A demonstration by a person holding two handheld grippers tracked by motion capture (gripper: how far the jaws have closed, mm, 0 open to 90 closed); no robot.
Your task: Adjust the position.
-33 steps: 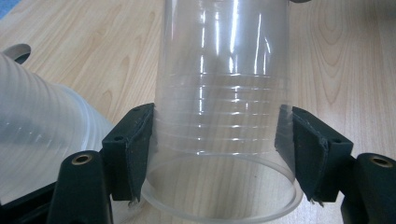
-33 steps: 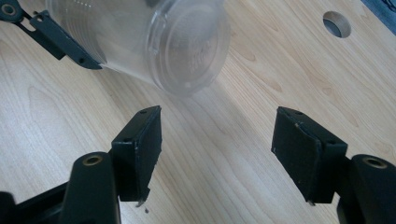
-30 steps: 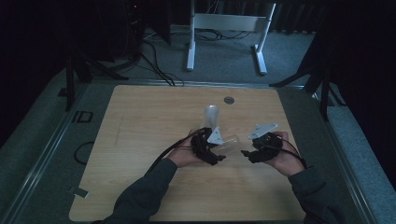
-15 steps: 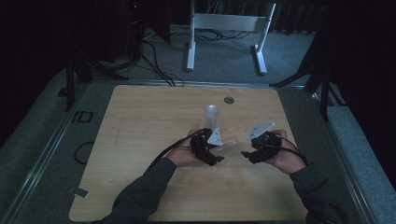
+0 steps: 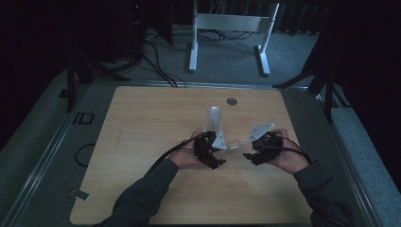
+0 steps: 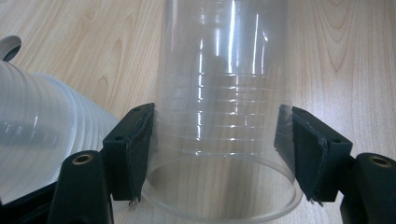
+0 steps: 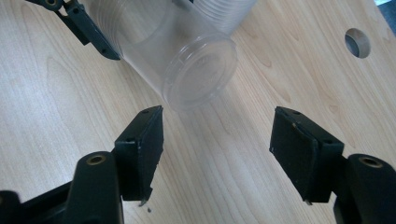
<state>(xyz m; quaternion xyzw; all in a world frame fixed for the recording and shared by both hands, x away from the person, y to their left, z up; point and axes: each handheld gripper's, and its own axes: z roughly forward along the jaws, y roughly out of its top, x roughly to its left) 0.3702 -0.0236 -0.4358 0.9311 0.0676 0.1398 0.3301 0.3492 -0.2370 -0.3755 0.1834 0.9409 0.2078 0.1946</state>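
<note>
left tongs clamping clear cup, right tongs closing, empty

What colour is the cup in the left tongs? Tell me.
Clear, see-through cup; left gripper view shows it best.

cup: clear, ribbed | jaws: black | table: pale woodgrain

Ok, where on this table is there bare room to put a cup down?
The wooden table is bare on its whole left half, and along the near edge below the hands. The far strip around the round hole is free too. It is crowded mid-right: the cup stack, the clear cup in the left gripper, and the right gripper.
</note>
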